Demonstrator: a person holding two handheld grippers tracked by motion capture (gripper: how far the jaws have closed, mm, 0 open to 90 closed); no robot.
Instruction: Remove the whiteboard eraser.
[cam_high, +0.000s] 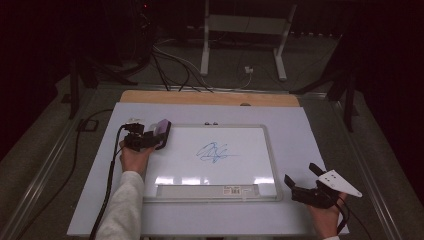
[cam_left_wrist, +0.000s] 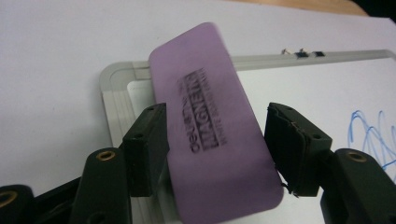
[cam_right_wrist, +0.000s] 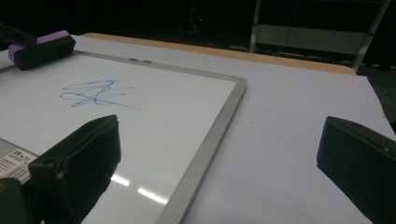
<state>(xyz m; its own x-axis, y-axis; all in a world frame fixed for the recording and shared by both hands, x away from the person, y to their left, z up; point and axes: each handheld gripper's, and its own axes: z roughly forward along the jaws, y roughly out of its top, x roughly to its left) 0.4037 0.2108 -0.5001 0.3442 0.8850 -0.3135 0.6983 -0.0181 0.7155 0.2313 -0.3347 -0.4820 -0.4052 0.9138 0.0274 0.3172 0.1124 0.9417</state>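
The purple eraser (cam_left_wrist: 215, 126) sits clamped in the left gripper (cam_high: 145, 140) at the whiteboard's (cam_high: 250, 150) ten o'clock corner. At the board's centre, toward the eraser's four o'clock, lies the blue scribble (cam_high: 215, 152), with nothing between. The left gripper view reveals the eraser's printed lettering. At five o'clock, off the frame, the right gripper (cam_high: 307, 180) gapes, holding nothing.

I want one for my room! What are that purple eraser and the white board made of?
The purple eraser looks like soft matte foam or plastic with black printed lettering, and a dark, probably felt, underside. The whiteboard has a glossy white surface, since it mirrors the lights, and a pale grey frame, likely metal or plastic.
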